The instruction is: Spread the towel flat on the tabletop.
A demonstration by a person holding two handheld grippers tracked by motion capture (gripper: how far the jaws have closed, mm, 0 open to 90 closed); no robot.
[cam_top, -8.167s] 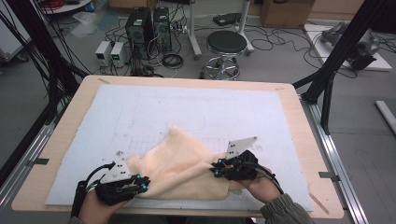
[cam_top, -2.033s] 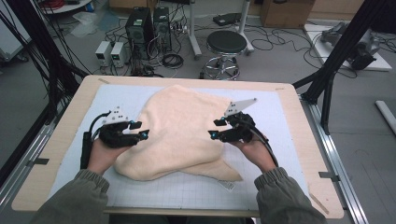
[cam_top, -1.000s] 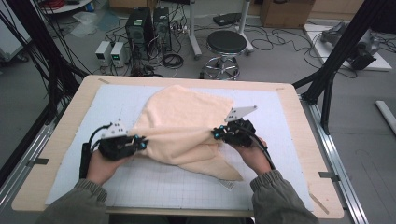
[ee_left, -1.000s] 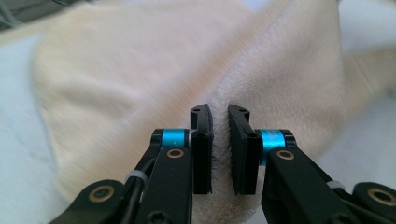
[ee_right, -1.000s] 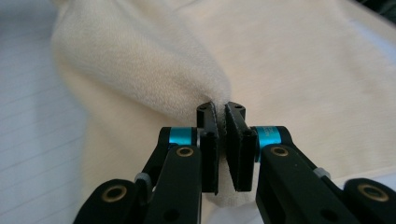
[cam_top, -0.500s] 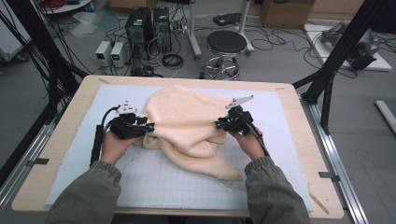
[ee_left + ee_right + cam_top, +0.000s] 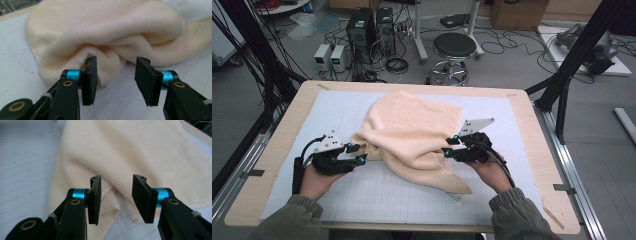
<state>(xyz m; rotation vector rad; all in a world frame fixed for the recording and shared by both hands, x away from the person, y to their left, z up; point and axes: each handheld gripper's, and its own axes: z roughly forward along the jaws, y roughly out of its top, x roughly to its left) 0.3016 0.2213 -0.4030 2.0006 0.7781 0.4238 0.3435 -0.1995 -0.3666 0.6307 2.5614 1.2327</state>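
I see my two forearms, in olive-grey sleeves, coming in from the bottom edge of the high view and angling slightly inward. My left hand (image 7: 314, 180) grips the black left gripper with turquoise joints (image 7: 358, 153), held low and pointing to the right. Its flat black jaws stand apart in the left gripper view (image 7: 117, 75), nothing between them. My right hand (image 7: 492, 172) holds the matching black right gripper (image 7: 446, 145), pointing left, its grey three-cornered plate on top. In the right gripper view (image 7: 117, 197) those jaws also stand apart, clamping nothing.
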